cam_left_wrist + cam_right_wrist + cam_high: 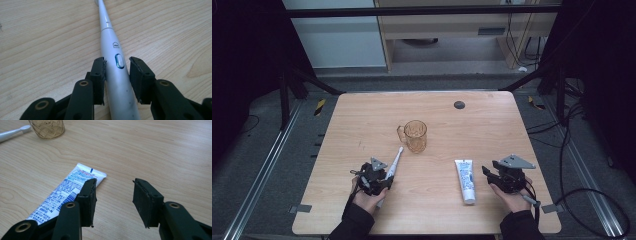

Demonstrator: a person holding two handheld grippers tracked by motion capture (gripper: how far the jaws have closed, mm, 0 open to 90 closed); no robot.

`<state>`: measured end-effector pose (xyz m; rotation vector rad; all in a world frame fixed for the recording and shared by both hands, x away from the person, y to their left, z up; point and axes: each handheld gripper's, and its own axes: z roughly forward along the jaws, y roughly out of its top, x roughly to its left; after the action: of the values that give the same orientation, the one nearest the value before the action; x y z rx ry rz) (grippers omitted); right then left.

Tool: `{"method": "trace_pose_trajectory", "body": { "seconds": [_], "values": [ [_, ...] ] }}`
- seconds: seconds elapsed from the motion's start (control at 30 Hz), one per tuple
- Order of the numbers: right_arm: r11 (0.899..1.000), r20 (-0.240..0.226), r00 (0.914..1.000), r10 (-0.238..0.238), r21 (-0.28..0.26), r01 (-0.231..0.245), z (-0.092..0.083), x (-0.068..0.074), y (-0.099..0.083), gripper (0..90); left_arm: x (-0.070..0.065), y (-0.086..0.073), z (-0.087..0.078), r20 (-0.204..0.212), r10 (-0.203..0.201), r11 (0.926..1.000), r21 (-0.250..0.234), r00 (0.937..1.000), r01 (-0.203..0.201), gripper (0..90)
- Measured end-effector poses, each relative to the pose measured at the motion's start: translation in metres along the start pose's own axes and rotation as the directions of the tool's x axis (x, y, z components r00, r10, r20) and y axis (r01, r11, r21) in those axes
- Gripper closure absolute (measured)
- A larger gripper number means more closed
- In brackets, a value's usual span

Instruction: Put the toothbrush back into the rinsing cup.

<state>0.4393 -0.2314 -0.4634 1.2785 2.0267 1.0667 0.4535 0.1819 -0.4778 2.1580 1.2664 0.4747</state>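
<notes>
While its jaws straddle the handle of the electric toothbrush (117,75), the left gripper (117,75) stands narrowed: one pad seems to touch the handle's side, the other shows a thin gap, so no firm clamp can be told. The toothbrush's oval button sits level with the jaw tips, and the white handle runs back between the jaws toward the camera. Seen from the high view, the left gripper (381,179) rests low on the table (362,120) in the person's left hand (368,198), and the toothbrush (393,165) lies flat on the wood, its brush head pointing at the amber cup (415,135) and ending just beside the cup's base.

Farther from the cup, the right gripper (114,200) stands wide, with bare wood between its jaws. The toothpaste tube (65,195) lies flat just beside one jaw, outside the gap, its crimped end nearer the cup. From above, the right gripper (492,176) sits in the person's right hand (512,199), near the toothpaste tube (466,179), which lies well apart from the cup on the side opposite the toothbrush. The cup stands upright near the table's middle, its handle on the toothbrush's side.
</notes>
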Motion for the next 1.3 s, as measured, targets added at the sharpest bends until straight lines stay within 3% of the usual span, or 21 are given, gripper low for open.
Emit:
{"method": "trace_pose_trajectory", "body": {
  "seconds": [0.27, 0.43, 0.67, 0.87, 1.3],
  "values": [
    [1.000, 0.004, 1.0000, 0.004, -0.004, -0.004, -0.001, -0.001, 0.001, 52.2, -0.001, 0.006, -0.003, 0.022, 0.021, 0.9998, -0.004, 0.9995, -0.021, 53.7],
    [1.000, 0.004, 1.0000, 0.004, -0.002, -0.004, -0.001, -0.001, 0.000, 52.1, 0.000, 0.016, -0.001, 0.018, 0.042, 0.9980, 0.048, 0.9990, -0.043, 43.1],
    [1.000, 0.001, 1.0000, 0.002, 0.000, -0.002, 0.000, -0.003, 0.000, 52.2, 0.004, 0.022, 0.004, 0.046, 0.040, 0.9947, 0.093, 0.9981, -0.044, 45.5],
    [1.000, -0.004, 1.0000, 0.003, 0.005, -0.003, 0.001, -0.002, -0.001, 52.6, 0.006, 0.029, 0.005, 0.060, 0.027, 0.9955, 0.089, 0.9978, -0.032, 47.2],
    [1.000, -0.012, 0.9999, 0.008, 0.015, -0.008, 0.001, -0.003, -0.002, 53.5, 0.010, 0.039, 0.020, 0.068, 0.004, 0.9911, 0.133, 0.9977, -0.014, 52.1]
  ]
}}
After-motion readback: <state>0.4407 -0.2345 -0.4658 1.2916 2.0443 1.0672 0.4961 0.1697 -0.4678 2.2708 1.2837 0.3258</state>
